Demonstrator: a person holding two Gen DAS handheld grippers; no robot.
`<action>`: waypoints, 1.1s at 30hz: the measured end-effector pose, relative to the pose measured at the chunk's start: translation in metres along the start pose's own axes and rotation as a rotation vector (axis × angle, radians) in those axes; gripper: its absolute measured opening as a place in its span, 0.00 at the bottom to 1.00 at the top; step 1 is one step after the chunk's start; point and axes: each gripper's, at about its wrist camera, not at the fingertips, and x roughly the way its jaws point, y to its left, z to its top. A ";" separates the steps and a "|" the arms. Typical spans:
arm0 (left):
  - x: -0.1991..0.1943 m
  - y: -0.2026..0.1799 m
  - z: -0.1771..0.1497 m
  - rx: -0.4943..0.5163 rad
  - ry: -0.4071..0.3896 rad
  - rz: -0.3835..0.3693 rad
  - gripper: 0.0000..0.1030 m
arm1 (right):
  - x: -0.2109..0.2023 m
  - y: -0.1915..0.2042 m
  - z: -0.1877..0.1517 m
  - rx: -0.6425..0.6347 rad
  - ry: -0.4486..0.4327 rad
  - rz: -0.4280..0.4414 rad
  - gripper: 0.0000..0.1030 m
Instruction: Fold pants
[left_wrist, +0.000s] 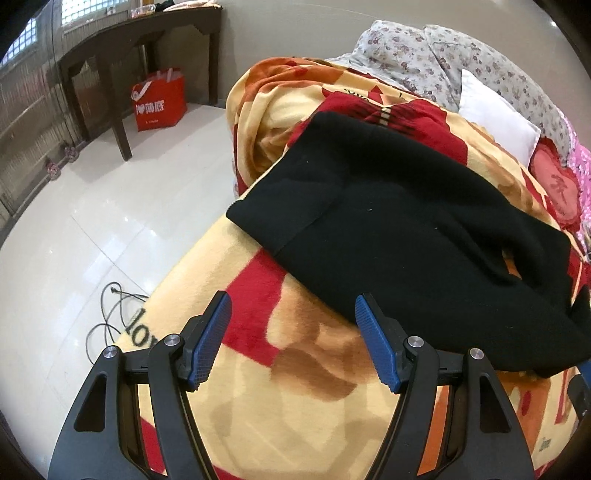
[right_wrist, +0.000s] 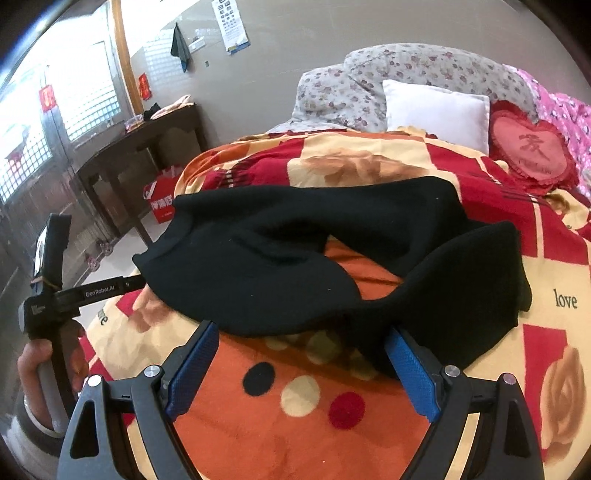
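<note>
Lying near blanket edge, pants; both tongs gaping.

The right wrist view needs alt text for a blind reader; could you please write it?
Black pants lie rumpled, legs apart, on a red and yellow floral blanket. The open right gripper hovers at their near edge, holding nothing; the left gripper is at far left.
</note>
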 end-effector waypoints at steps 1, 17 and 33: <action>0.000 -0.001 0.000 0.006 -0.003 0.006 0.68 | 0.001 0.002 0.000 -0.009 0.009 -0.002 0.87; 0.011 0.001 -0.001 -0.012 0.038 -0.021 0.68 | 0.009 0.008 -0.021 0.012 0.088 0.158 0.87; 0.034 -0.004 0.014 -0.034 0.075 -0.040 0.68 | 0.036 0.005 -0.023 0.071 0.164 0.220 0.86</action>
